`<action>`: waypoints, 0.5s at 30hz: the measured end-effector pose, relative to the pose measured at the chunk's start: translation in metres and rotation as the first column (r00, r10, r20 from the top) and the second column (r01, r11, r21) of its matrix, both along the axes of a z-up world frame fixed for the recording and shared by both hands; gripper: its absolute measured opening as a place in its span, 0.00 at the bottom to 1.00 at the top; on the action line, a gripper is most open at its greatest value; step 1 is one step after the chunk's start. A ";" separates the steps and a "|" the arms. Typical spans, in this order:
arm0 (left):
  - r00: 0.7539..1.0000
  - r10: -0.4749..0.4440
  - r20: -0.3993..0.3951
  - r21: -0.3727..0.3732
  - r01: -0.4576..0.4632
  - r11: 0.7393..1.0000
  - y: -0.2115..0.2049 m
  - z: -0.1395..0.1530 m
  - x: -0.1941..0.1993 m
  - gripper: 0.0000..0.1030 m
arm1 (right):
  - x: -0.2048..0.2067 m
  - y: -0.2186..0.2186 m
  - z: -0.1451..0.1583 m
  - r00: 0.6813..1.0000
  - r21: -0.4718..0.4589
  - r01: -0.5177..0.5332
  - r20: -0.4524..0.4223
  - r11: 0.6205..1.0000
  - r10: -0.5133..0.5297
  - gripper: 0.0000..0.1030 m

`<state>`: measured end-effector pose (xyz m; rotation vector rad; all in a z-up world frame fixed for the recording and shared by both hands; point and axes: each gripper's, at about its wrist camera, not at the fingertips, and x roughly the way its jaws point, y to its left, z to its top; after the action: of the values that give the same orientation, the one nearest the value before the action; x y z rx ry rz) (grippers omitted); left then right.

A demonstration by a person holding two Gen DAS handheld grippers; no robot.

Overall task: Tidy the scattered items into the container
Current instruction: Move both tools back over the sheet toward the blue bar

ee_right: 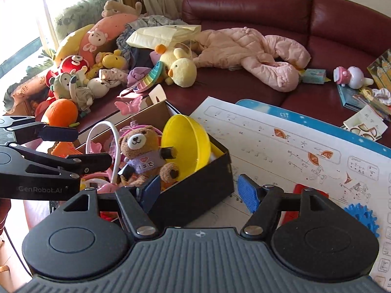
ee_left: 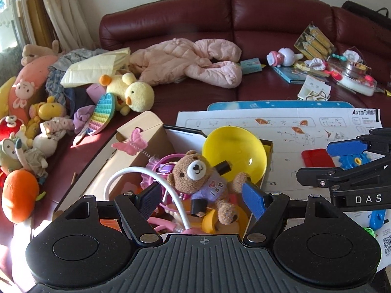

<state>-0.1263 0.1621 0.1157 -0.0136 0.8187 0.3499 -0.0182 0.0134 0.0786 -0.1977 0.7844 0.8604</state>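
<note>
Box (ee_right: 195, 190) at the near left of the worktop (ee_right: 281, 146), already well stocked: teddy bear (ee_right: 143, 151) propped on top, yellow bowl (ee_right: 185, 144) tilted on edge against the far wall, white cable loop (ee_left: 117, 178), pink and orange plastic bits underneath. Roughly mid-task by the look of it. Left to gather, lying loose on the paper sheet just right of the box: red block (ee_left: 316, 157), blue gear (ee_right: 364, 216), further blue and green pieces (ee_left: 376, 219) at the edge. Plush toys, a pink padded suit (ee_left: 193, 61) and more clutter spread over the sofa (ee_left: 268, 12) behind; unclear whether those count.

Left claw (ee_left: 201, 195) spread wide above the box, bear showing between the fingers but untouched, nothing gripped. Right claw (ee_right: 200, 191) also parted, straddling the box's near corner, empty; seen in the left view poised over the red block and gear.

Legible writing: "AutoFull" on the sheet's top corner (ee_left: 364, 112), "DAS" (ee_left: 367, 199) on the right claw's body, "GenRobot.AI" (ee_right: 40, 190) on the left one, "ist" under a heart on the bear's shirt. QR code at the sheet's edge, unreadable.
</note>
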 end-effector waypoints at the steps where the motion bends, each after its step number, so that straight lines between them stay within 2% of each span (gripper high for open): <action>1: 1.000 -0.020 -0.003 -0.002 0.020 1.000 -0.007 -0.002 0.005 0.81 | 0.005 -0.011 -0.003 1.000 -0.006 0.025 -0.004 1.000 -0.025 0.71; 7: 0.988 -0.149 -0.030 -0.040 0.148 0.988 -0.053 -0.017 0.037 0.81 | 0.033 -0.078 -0.034 0.980 -0.076 0.190 -0.041 0.979 -0.193 0.71; 15: 0.950 -0.278 -0.144 -0.108 0.264 0.958 -0.101 -0.069 0.080 0.81 | 0.043 -0.138 -0.079 0.947 -0.170 0.292 -0.086 0.941 -0.309 0.71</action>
<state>-0.0461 0.0611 0.0468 0.0450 0.9792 0.0542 0.0248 -0.1243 -0.0007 -0.1627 0.9597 0.5228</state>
